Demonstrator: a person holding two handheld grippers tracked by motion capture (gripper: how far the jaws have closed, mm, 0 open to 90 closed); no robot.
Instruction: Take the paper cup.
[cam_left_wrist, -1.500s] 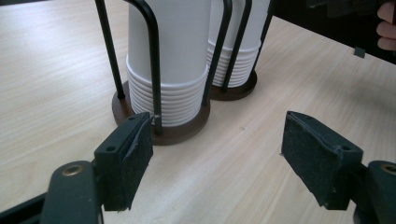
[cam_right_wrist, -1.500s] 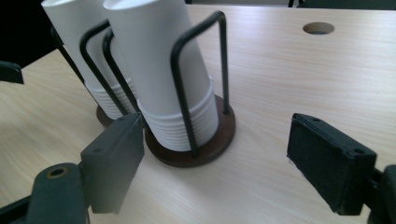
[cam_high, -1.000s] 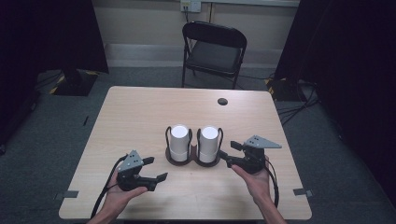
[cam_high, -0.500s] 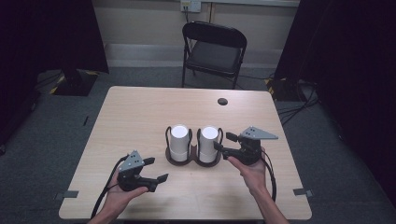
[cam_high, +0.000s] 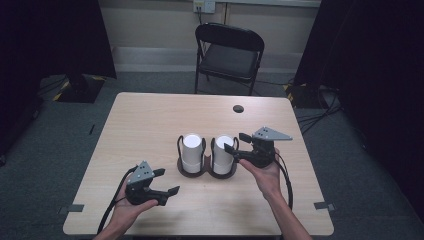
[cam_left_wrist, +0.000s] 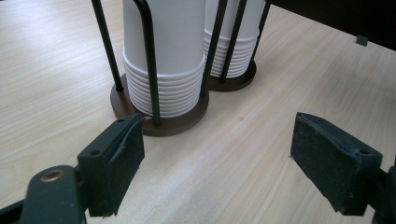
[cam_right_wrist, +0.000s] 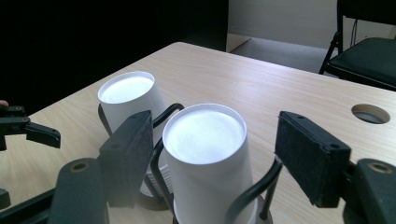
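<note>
The right stack of paper cups (cam_high: 223, 152) is standing upside down in the black wire holder (cam_high: 207, 169) near the middle of the tabletop (cam_high: 150, 120), just beside the left stack (cam_high: 191, 151). I am holding the right gripper (cam_high: 235, 143) level with that right stack's top — jaws wide apart on either side of it, not touching it. The left gripper (cam_high: 166, 181) is sitting low near the front edge, jaws parted and gripping nothing, pointing at the holder's base. A chair (cam_high: 229, 55) is standing beyond the far edge.
</note>
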